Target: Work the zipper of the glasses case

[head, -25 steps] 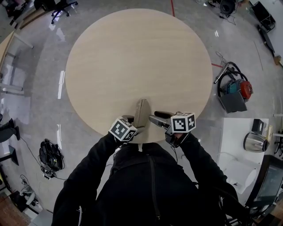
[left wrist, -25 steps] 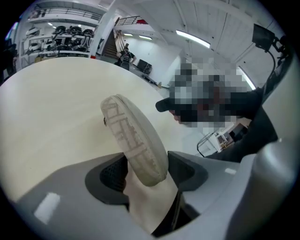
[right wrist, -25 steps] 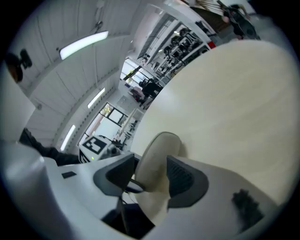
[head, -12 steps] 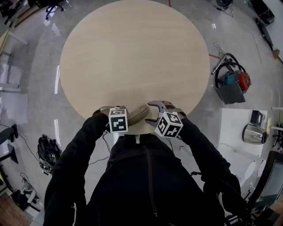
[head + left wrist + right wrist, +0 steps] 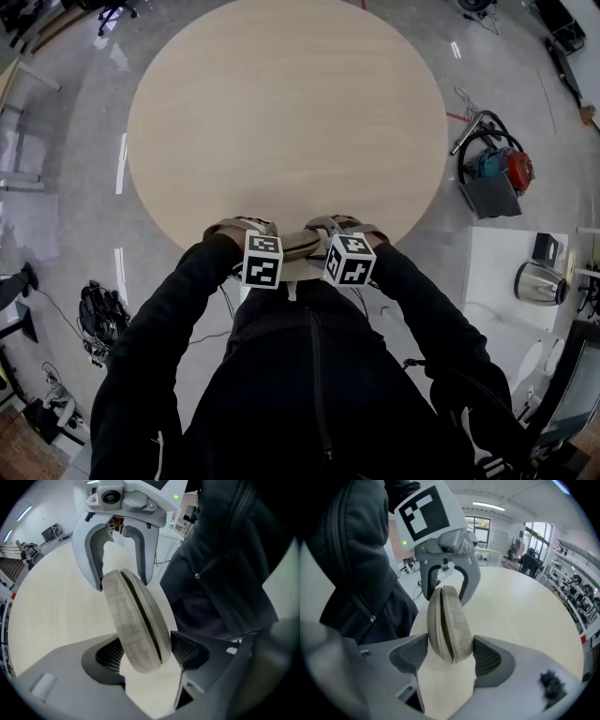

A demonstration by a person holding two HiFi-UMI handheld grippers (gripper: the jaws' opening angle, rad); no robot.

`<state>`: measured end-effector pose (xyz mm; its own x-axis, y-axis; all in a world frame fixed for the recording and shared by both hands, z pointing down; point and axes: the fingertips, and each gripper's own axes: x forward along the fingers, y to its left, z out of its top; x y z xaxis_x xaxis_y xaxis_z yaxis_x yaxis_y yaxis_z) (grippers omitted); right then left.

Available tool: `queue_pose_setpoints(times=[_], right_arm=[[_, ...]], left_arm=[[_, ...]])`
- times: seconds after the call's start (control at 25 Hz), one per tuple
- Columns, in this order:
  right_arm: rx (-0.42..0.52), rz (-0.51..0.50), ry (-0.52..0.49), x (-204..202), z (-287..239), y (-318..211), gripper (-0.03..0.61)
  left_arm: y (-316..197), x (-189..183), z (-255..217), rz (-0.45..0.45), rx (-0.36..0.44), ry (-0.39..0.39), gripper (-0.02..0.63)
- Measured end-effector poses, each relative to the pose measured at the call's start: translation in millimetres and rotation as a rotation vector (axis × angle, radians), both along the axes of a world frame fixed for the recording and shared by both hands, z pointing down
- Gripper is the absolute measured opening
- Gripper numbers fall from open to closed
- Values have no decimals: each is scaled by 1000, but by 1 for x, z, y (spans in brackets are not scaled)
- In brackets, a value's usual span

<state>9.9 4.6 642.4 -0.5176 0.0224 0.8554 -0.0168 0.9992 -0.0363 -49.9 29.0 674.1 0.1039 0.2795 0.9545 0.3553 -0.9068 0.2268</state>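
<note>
Though pointing away a second ago, now swung crosswise at the near edge of the table (image 5: 281, 112): glasses case (image 5: 302, 246), clamped at one end by left gripper (image 5: 145, 656), pinched snugly at the other by right gripper (image 5: 450, 656). Braced for zipping, likely; pull not yet taken.

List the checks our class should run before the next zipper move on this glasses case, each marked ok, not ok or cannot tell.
1. Left gripper clamped on one end of the glasses case: ok.
2. Right gripper clamped on the other end: ok.
3. Zipper seam in view along the case's edge: ok.
4. Zipper pull found: cannot tell.
5. Case above the table, near its edge: ok.
</note>
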Motion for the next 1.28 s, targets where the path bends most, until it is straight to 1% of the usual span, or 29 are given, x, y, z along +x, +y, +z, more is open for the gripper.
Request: queue_pose_setpoints(times=[0.04,0.12,0.2,0.28,0.36,0.4,0.48,0.56,0.68,0.76,0.8,0.88,0.96,1.04,1.12,1.2,1.28], right_arm=[[-11,13,-5,-2,-1,-1,310],[-39,41,-17,-5,-2,-1,310],[-78,71,-31,-7,-2,0,310],[-132,105,-43,-10,-2,2,310],[-175,140,-54,-10,-2,2,310],[-183,156,-60,-10,-2,2,310],[-169,190,-84,-8,-4,-2,310],[-138,249,-147,-6,-13,-11,310],[-150,410,-264,6,-29,-24,310],[-162,513,-323,16,-41,-33,310],[-163,549,-348,20,-47,-38,310],[-160,594,-401,24,-64,-44,310],[-145,613,-465,24,-87,-49,310],[-118,620,-541,21,-114,-52,310],[-85,615,-610,13,-144,-56,310],[-45,596,-660,0,-173,-62,310],[14,583,-694,-13,-201,-70,310]], left_arm=[[0,3,0,-36,-2,15,314],[-1,12,0,-98,14,46,344],[-4,25,3,-128,65,74,360],[-5,33,12,-141,125,80,374],[-6,38,21,-177,157,84,387],[-7,40,24,-212,159,93,385],[-9,41,26,-290,145,118,373],[-13,40,24,-368,114,143,345],[-19,32,23,-531,30,165,341],[-25,24,15,-664,-57,206,339],[-28,22,6,-732,-113,243,339],[-35,19,-21,-851,-251,346,337],[-39,18,-58,-932,-403,469,337],[-46,16,-97,-975,-533,591,337],[-54,12,-132,-996,-617,695,337],[-62,7,-162,-1001,-660,780,337],[-67,4,-190,-996,-674,851,337]])
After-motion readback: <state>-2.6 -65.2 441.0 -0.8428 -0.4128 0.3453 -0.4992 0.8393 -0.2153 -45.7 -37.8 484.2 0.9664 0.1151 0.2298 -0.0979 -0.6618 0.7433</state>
